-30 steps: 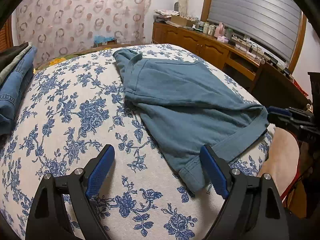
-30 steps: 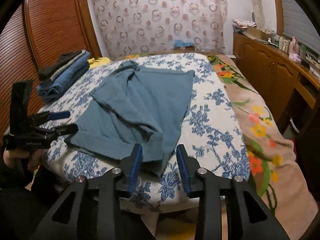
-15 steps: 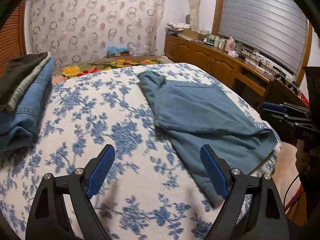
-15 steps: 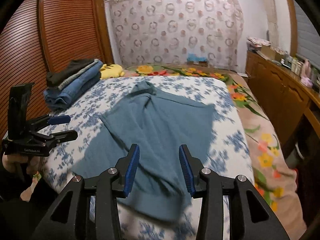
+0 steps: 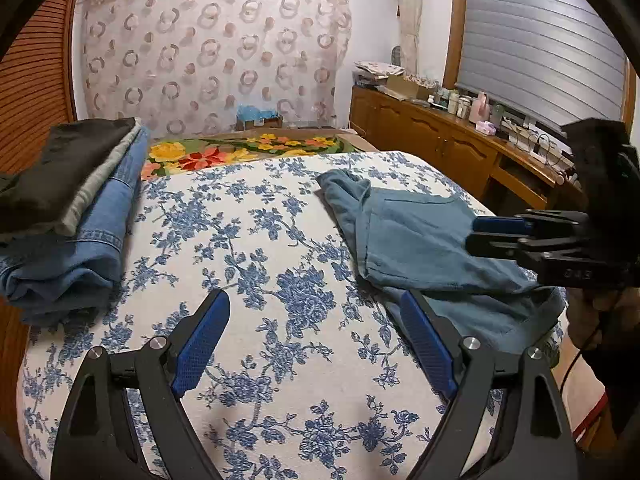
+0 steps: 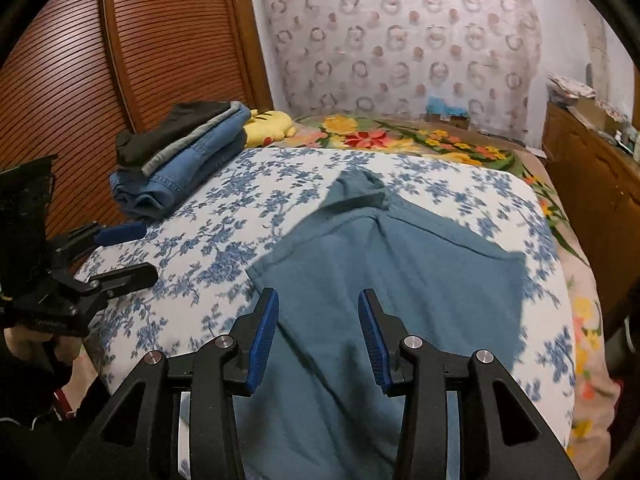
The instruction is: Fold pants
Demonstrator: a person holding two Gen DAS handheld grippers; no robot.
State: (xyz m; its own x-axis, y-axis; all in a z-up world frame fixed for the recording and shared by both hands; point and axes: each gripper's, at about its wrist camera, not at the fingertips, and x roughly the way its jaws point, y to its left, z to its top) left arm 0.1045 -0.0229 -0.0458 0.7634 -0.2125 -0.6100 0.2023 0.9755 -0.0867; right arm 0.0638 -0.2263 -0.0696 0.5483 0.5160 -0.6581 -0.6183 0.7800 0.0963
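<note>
Teal-blue pants (image 6: 384, 264) lie loosely spread on the blue-flowered white bed sheet (image 5: 248, 248), one end bunched towards the far side. In the left wrist view the pants (image 5: 424, 244) are at the right. My left gripper (image 5: 316, 336) is open and empty, above the sheet to the left of the pants. My right gripper (image 6: 318, 332) is open and empty, hovering over the near part of the pants. Each gripper shows in the other's view: the right one (image 5: 496, 236), the left one (image 6: 124, 252).
A stack of folded clothes, jeans at the bottom (image 5: 76, 224), sits at the left of the bed (image 6: 180, 160). A yellow plush (image 6: 268, 128) lies behind it. A wooden sideboard (image 5: 440, 140) with small items runs along the right. A slatted wooden door (image 6: 80, 80) is at the left.
Both grippers have lifted and drawn back from the near edge of the pants. The left one has swung to the left, over bare sheet. Both stay open and empty.
</note>
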